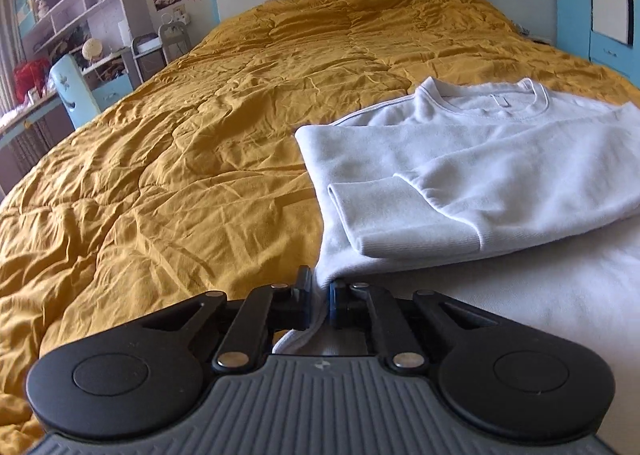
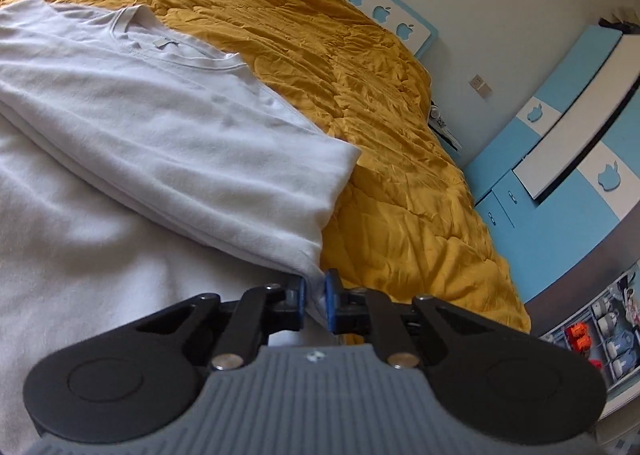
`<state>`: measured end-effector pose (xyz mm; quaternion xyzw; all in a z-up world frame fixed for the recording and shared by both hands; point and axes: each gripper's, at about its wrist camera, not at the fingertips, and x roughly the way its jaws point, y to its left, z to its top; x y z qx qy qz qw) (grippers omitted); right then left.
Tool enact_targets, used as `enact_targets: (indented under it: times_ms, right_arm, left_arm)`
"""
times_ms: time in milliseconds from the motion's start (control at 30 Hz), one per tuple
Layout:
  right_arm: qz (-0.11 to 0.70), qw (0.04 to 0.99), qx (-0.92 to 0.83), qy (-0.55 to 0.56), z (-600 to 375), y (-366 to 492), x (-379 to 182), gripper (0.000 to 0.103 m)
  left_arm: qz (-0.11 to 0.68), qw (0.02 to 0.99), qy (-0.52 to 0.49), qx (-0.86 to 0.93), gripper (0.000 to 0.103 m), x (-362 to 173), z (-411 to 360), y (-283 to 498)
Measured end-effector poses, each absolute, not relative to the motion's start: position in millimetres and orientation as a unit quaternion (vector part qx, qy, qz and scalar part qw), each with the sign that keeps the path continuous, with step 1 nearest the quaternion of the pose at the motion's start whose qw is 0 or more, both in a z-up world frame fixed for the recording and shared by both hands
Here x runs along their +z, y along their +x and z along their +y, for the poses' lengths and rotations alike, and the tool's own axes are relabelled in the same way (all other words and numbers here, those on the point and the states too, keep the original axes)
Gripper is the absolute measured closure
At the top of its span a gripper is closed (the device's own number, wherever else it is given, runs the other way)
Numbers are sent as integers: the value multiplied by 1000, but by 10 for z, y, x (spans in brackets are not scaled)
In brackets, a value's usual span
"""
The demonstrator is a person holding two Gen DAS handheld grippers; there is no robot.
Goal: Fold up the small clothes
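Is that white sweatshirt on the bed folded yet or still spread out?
Partly folded. The white sweatshirt has a sleeve laid across its chest, and both the left gripper and right gripper pinch its lower corners.

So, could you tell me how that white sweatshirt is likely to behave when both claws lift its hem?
The white sweatshirt will probably sag between the left claw and right claw, being soft. Its folded sleeve may slide off. It looks thick, so moderately heavy.
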<state>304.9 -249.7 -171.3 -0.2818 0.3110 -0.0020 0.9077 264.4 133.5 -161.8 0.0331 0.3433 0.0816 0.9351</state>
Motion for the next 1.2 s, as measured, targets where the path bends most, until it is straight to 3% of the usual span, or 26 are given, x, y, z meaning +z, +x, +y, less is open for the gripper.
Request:
enact_targets:
  times_ms: [200,367,500,600,667,867,1000,1067,1100,1200]
  right_arm:
    - [329,937,-10,-120,-2883,3075,-1580,100]
    - [354,934,-6,-48,-3037,3134,-1647,101]
    - [375,927,-4,-36,-3072,3145,-1626,99]
    - [378,926,-5,-11,-3163,3076,-1505,89]
    - [374,927,-9,-6,-3228,2995,-1383,68]
    - [330,944,5,-27,-3198,2841,-911,68]
    - [317,948,30,15,-3113,2940,-753,70]
    - [316,947,40,39,-3029,3025,-768,94]
    - [322,945,45,49,-2954,3091,-813,99]
    - [328,942,55,40,-2732,3208,-1003,102]
  left_arm:
    - [331,939,-37,83,94,-1564,1480,2526]
    - [344,931,-100,73,94,-1601,1645,2499]
    - [350,925,-132,65,81,-1560,1759,2456]
    - [330,928,-157,69,75,-1434,1852,2315]
    - [313,936,-151,61,65,-1316,1860,2224]
    - [289,952,-84,45,63,-971,1624,2253]
    - [273,954,-118,24,63,-854,1524,2399]
    - [284,951,-121,11,83,-913,1425,2566]
    - [290,949,-123,9,98,-979,1373,2656]
    - [310,943,-118,11,103,-1215,1248,2864]
